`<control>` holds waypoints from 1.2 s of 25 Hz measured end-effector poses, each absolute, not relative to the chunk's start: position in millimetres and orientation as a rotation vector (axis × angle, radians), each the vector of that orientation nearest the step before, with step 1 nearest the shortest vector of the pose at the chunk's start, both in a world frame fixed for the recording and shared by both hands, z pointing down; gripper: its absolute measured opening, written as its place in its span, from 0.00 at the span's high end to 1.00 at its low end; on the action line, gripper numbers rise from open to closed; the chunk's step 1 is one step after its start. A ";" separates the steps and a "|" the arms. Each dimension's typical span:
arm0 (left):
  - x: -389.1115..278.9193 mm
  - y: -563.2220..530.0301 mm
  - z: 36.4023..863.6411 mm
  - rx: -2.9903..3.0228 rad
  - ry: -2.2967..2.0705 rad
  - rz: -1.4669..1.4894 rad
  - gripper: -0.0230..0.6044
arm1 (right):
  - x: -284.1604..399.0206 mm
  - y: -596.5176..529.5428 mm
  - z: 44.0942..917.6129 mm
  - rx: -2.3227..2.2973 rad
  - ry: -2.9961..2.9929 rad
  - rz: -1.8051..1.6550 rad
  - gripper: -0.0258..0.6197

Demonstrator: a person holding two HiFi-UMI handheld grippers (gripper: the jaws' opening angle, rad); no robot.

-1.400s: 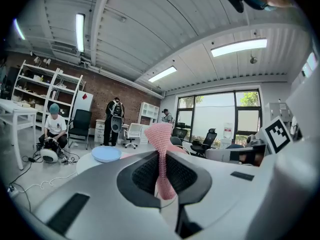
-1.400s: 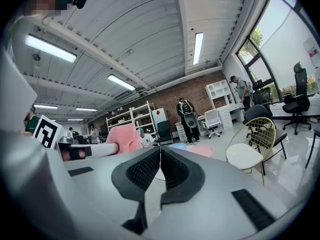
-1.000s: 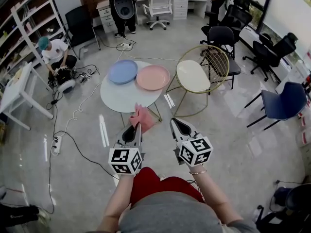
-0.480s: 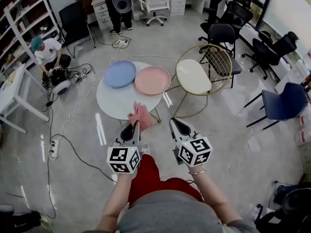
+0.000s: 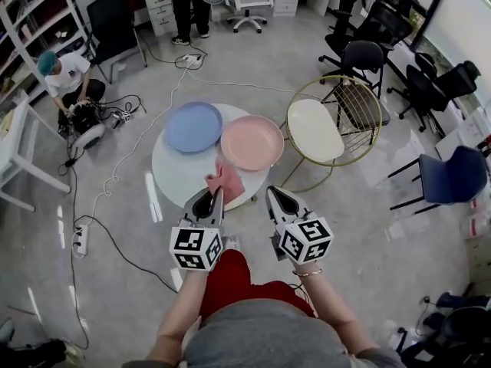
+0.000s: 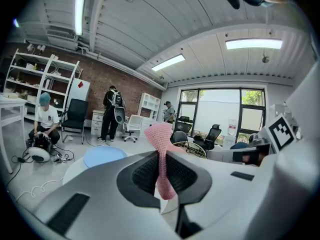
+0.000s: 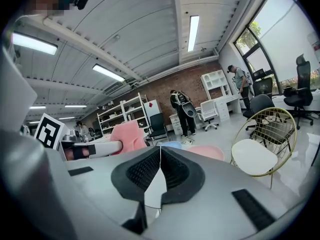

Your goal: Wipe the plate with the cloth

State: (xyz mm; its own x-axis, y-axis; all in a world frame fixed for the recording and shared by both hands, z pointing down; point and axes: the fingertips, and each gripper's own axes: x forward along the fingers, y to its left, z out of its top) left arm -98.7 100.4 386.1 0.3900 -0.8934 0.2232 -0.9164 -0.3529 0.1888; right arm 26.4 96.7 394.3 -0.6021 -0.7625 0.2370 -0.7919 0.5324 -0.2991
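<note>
The cloth [image 5: 225, 181], a small pink knitted piece, is pinched in the left gripper [image 5: 215, 196]. In the left gripper view it runs as a narrow strip between the two closed jaws and fans out past their tips [image 6: 162, 149]. Beside it the right gripper [image 5: 272, 196] is held at much the same height, its jaws pressed together with nothing between them [image 7: 160, 164]. In the head view both grippers sit at the near edge of the round white bench [image 5: 184, 171], with the cloth's free end over the bench's front rim. Whether it touches the surface cannot be told. Just beyond the cloth lies the pink plate [image 5: 252, 142], flat on the bench and touching or nearly touching the blue plate [image 5: 193, 126] to its left. A gold wire chair [image 5: 318, 129] stands to the right of the bench, and a person [image 5: 65, 71] crouches on the floor well off to the left. The step in hand looks like the approach: the cloth is gripped but not yet on a plate. The next move calls for carrying the left gripper forward and down until the cloth lies on a plate, probably the pink one, which is nearest. The cloth then has to be rubbed across the plate with light pressure. The right gripper may need to steady the rim so the plate does not slide into its neighbour.
</note>
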 end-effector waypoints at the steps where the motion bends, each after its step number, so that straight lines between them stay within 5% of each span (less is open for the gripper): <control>1: -102.1 90.6 386.6 2.371 -1.583 0.116 0.91 | 22.7 87.7 395.0 1.366 -2.677 0.589 0.91; 30: -95.2 -63.0 414.7 2.418 -1.381 0.169 0.91 | 43.6 -42.4 415.6 1.625 -2.498 0.658 0.91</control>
State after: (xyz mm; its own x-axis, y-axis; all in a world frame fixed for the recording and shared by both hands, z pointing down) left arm -95.2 -63.0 414.7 0.5175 -0.8111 0.2727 -0.8529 -0.4633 0.2405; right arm 43.6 -42.4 415.6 -0.4299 -0.8507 0.3024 -0.8893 0.3413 -0.3043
